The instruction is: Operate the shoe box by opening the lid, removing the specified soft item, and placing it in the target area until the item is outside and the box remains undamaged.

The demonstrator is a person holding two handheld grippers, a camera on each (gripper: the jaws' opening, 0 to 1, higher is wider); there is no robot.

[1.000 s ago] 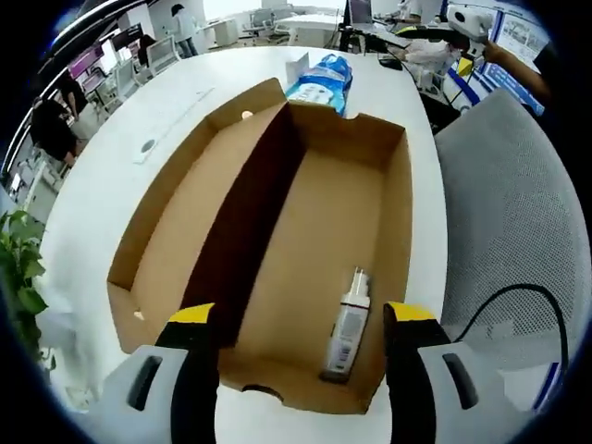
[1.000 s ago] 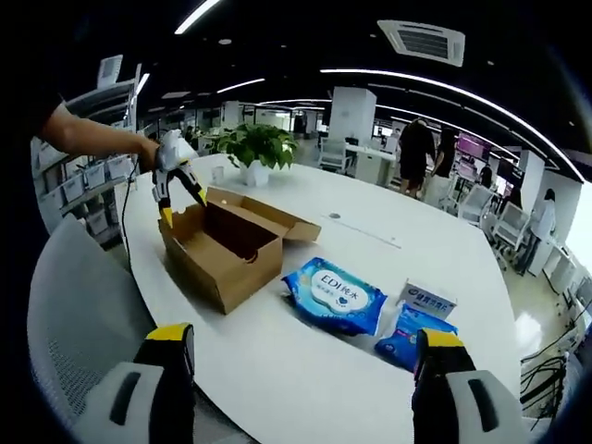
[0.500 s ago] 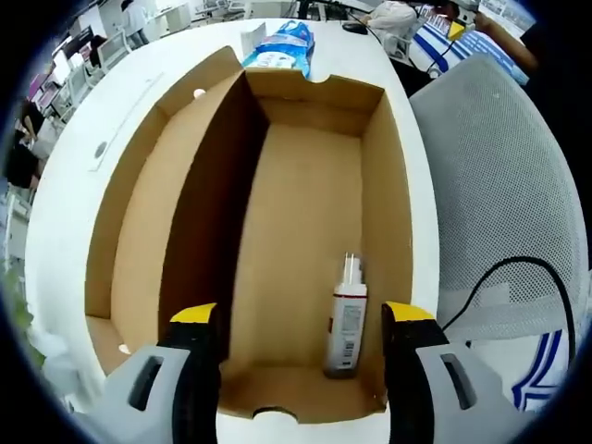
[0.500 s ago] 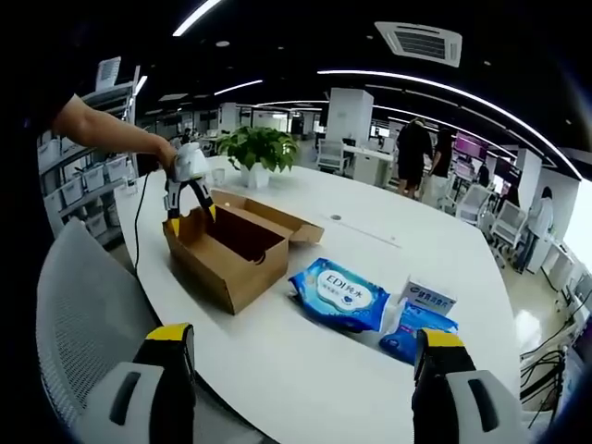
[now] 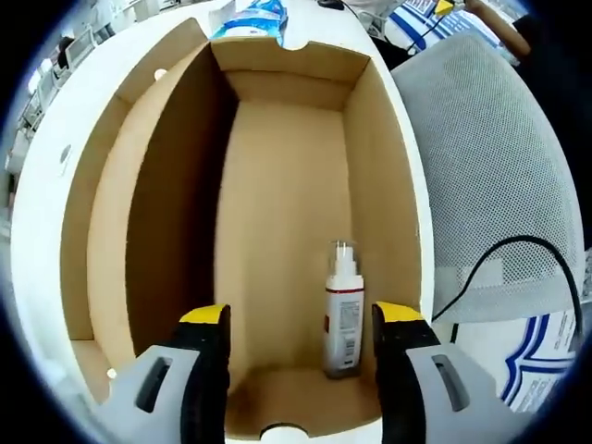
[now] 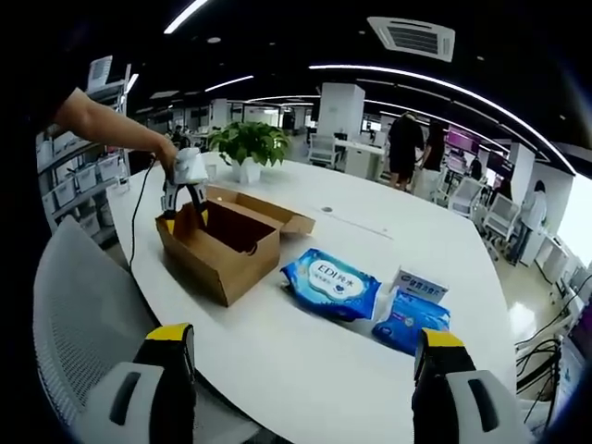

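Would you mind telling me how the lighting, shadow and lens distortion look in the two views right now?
Left gripper view: the shoe box interior is evenly lit, with its left inner wall in shadow; the spray bottle is sharp; fisheye bulges the box walls outward. Right gripper view: the white table is bright, the ceiling dark with curved light strips, and the blue wipes pack is readable, without glare.

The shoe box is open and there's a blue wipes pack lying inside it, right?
Not quite. The shoe box is open, but what lies inside it is a small white spray bottle, as the left gripper view shows. The blue wipes pack lies outside on the white table, in the right gripper view.
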